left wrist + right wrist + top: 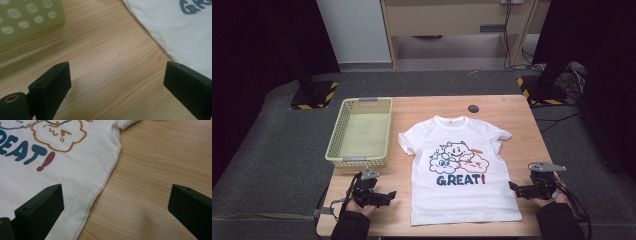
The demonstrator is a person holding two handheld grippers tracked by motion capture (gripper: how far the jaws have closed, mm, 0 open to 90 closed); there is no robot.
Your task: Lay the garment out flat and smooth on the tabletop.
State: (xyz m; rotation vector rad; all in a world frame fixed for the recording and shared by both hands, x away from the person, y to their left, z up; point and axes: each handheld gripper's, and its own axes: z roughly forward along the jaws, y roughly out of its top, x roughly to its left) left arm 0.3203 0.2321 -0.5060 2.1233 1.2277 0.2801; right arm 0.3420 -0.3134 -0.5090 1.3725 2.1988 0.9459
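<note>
A white T-shirt (pixel 462 165) with cartoon clouds and the word GREAT lies flat, front up, in the middle of the wooden table (pixel 507 107). My left gripper (pixel 391 195) sits low over the wood just left of the shirt's lower side edge, open with nothing between its jaws. In the left gripper view the shirt (pixel 175 27) lies ahead to the right. My right gripper (pixel 512 187) stands open at the shirt's lower right edge. In the right gripper view the shirt's side seam (pixel 105 182) runs between the two jaws, untouched.
A pale green perforated basket (pixel 360 131) stands empty at the table's left, its wall (pixel 27 20) ahead in the left gripper view. A small black disc (pixel 473 108) lies near the far edge. Bare wood flanks the shirt on both sides.
</note>
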